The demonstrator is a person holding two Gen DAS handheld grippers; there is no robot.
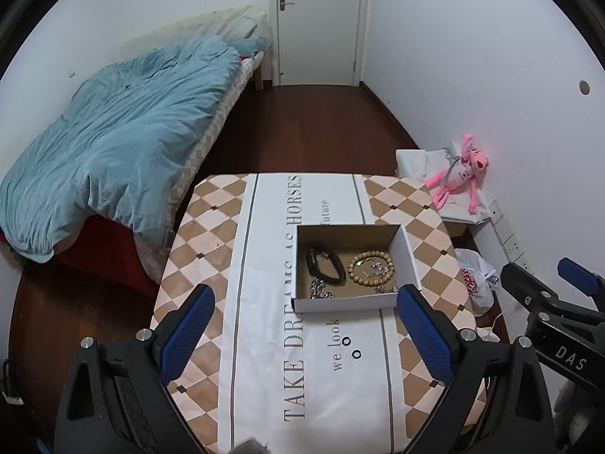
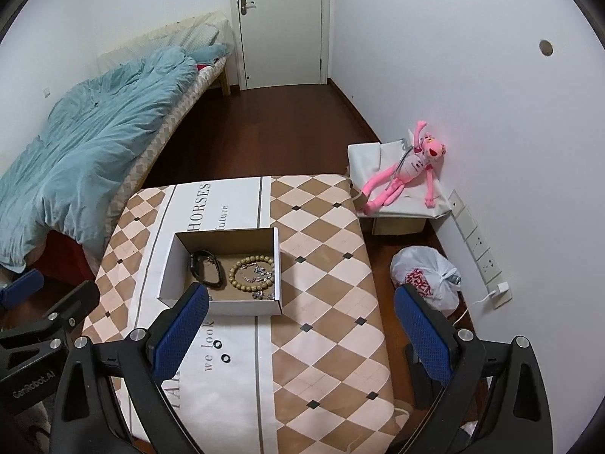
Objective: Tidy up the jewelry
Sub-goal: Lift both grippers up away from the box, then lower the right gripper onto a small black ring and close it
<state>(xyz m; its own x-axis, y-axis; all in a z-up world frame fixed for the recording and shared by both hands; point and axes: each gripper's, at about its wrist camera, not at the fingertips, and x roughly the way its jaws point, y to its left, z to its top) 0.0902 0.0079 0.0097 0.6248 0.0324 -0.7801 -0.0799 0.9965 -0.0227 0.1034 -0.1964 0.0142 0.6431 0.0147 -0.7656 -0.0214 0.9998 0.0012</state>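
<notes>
An open white cardboard box (image 1: 351,304) (image 2: 242,307) sits on the checked table. Inside lie a black watch (image 1: 325,265) (image 2: 206,268), a wooden bead bracelet (image 1: 371,268) (image 2: 251,274) and silver chains (image 1: 320,290) (image 2: 262,295). Two small black rings (image 1: 351,346) (image 2: 221,351) lie on the cloth in front of the box. My left gripper (image 1: 306,335) is open and empty, held above the table's near side. My right gripper (image 2: 302,335) is open and empty, to the right of the box. Each gripper shows at the edge of the other's view.
The table (image 1: 211,234) (image 2: 325,249) has a printed white runner. A bed with a blue duvet (image 1: 113,143) stands to the left. A pink plush toy (image 2: 404,168) lies on a covered box at the right, with a white plastic bag (image 2: 425,280) on the floor by the wall sockets.
</notes>
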